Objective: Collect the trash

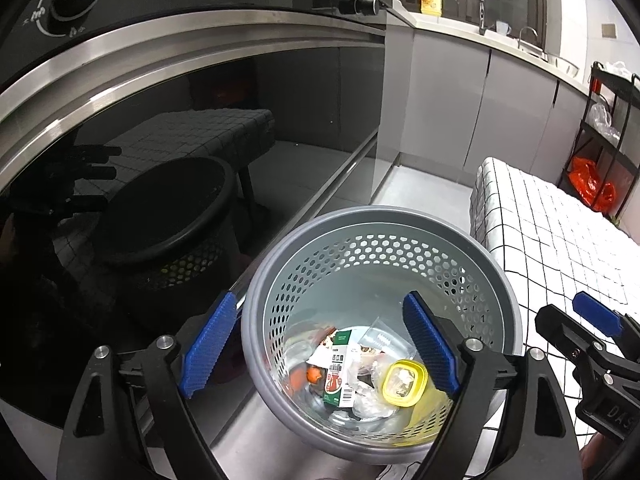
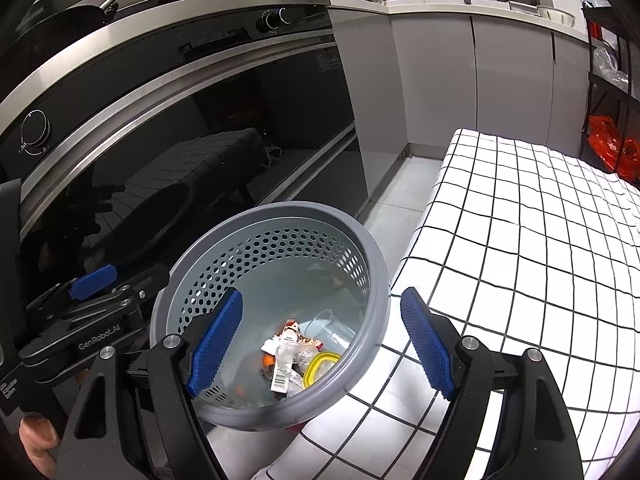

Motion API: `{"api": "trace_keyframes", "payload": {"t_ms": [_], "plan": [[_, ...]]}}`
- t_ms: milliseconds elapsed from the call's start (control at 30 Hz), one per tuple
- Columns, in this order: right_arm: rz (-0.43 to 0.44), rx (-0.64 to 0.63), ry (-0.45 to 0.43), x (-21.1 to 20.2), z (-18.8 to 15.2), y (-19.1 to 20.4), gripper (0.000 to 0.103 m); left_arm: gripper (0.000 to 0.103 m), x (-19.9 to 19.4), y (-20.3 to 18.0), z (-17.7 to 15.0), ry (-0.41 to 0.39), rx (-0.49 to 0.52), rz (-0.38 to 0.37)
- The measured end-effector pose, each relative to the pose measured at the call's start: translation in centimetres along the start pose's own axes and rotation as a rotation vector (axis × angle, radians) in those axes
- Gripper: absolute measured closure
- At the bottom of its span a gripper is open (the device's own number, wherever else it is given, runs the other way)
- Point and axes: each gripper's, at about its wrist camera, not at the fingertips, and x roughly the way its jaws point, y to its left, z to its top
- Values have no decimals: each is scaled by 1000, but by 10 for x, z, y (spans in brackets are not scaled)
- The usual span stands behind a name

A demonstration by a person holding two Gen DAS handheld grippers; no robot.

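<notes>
A grey perforated bin (image 1: 360,216) stands on the floor between a dark oven front and a cloth-covered table. At its bottom lie a green and white carton (image 1: 340,368), a yellow-rimmed lid (image 1: 404,382), clear wrappers and an orange scrap. My left gripper (image 1: 320,300) hangs open over the bin's mouth, with nothing between its blue pads. My right gripper (image 2: 322,296) is open too. It is empty and sits above the bin's right rim (image 2: 380,280), next to the table edge. The same yellow-rimmed lid (image 2: 320,366) shows in the right wrist view.
The glossy oven door (image 1: 160,160) rises close on the left and mirrors the bin. A table with a black-checked white cloth (image 2: 520,240) fills the right. Grey cabinets (image 2: 512,80) stand behind, and a black rack with an orange bag (image 2: 612,148) is at far right. A thumb (image 2: 36,436) grips the left handle.
</notes>
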Motion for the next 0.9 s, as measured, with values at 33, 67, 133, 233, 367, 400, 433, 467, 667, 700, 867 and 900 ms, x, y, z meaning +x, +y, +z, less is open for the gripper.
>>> {"api": "trace_keyframes", "payload": {"t_ms": [33,67,133,233,367,400,433,467,667,700,867,900], "plan": [[-1,-1,-1,-1,0,1,25,16,-1,1,0,-3,-5,2],[-3,-1,-3,-1,0,2,25,15,-3,3,0,-7,-13,4],[-6,-3,-6,-2,0,4,25,15,-5,4,0,-13,-23,3],[-11,-7,-10,-3,0,6,25,13,-7,6,-1,-18,-25,8],[-22,-17,-17,-5,-1,9,25,12,-10,8,-1,-28,-24,13],[-22,-16,-16,-5,-1,9,25,12,-10,7,-2,-28,-21,13],[-21,-13,-16,-5,-1,9,25,12,-11,7,-2,-29,-18,12],[-21,-12,-16,-5,-1,9,25,12,-11,6,-2,-30,-13,13],[-28,-7,-18,-6,-1,8,25,10,-11,3,-1,-41,4,18],[-29,-6,-18,-7,-1,8,25,9,-12,4,-1,-42,3,17],[-33,-3,-20,-9,-1,6,25,9,-13,4,-1,-46,0,14],[-33,-3,-20,-9,-1,6,25,9,-14,3,-2,-49,1,12]]}}
